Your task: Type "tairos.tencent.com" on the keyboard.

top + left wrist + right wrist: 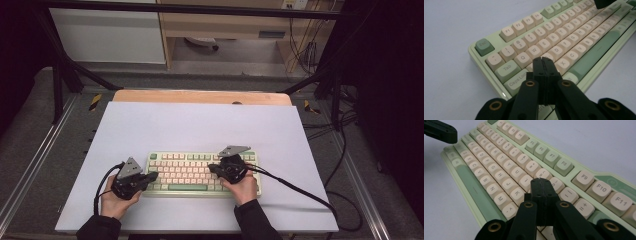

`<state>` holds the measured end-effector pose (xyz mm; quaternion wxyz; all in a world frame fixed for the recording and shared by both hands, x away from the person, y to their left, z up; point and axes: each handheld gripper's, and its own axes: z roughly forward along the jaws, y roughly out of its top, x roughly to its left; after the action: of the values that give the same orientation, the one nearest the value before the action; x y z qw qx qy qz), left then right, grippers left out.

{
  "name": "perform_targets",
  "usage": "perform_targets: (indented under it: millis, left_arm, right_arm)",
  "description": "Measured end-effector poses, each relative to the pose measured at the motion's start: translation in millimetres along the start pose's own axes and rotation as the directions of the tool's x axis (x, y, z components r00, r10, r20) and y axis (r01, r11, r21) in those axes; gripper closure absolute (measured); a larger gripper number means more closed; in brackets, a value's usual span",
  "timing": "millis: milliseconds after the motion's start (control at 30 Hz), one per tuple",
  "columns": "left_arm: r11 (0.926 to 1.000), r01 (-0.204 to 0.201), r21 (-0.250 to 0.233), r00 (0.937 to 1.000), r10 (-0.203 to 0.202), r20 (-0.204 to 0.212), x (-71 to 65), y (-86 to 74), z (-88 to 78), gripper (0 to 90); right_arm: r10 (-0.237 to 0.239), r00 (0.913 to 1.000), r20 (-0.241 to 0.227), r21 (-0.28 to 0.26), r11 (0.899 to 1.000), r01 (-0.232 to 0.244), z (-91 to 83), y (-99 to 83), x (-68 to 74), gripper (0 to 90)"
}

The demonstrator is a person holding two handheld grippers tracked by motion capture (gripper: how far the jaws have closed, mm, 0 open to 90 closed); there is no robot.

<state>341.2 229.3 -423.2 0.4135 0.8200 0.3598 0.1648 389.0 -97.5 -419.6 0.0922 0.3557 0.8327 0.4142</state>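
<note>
High view: both hand-held grippers, left (152,175) and right (212,168), jaws closed and empty, poised over the keyboard (202,174) directly beneath; typing seemingly underway, no visible result yet.

**Matt plastics on a smooth sheet**

Your keyboard (541,37) has a pale green plastic case and matt cream and green keycaps. Both grippers' jaws are matt black plastic with brassy metal rivets. Beneath lies a smooth pale sheet (200,125) over a wooden table (200,96).
</note>
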Motion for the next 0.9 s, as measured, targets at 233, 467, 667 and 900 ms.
perform_targets:
  millis: [233, 467, 667, 900]
  left_arm:
    - [1.0000, 0.001, -0.002, 1.0000, -0.001, 0.001, 0.2, -0.1, -0.1, 89.8]
    - [1.0000, 0.004, 0.001, 1.0000, -0.004, 0.000, 0.8, -0.5, 0.5, 89.8]
    - [1.0000, 0.001, -0.001, 1.0000, -0.001, 0.001, 0.7, -0.2, 0.4, 89.8]
    - [1.0000, 0.001, -0.003, 1.0000, -0.001, -0.002, 1.1, -0.1, -0.2, 89.8]
  right_arm:
    - [0.002, 1.0000, -0.006, 0.002, 1.000, -0.002, 8.6, 2.6, 1.3, 90.0]
    - [0.007, 0.9999, -0.007, 0.014, 1.000, -0.007, 13.8, 0.5, 0.9, 90.0]
    - [0.007, 0.9999, -0.010, 0.014, 1.000, -0.007, 14.2, 0.4, 0.9, 90.0]
    - [0.003, 1.0000, -0.009, 0.013, 1.000, -0.003, 15.2, -0.2, 0.9, 90.0]
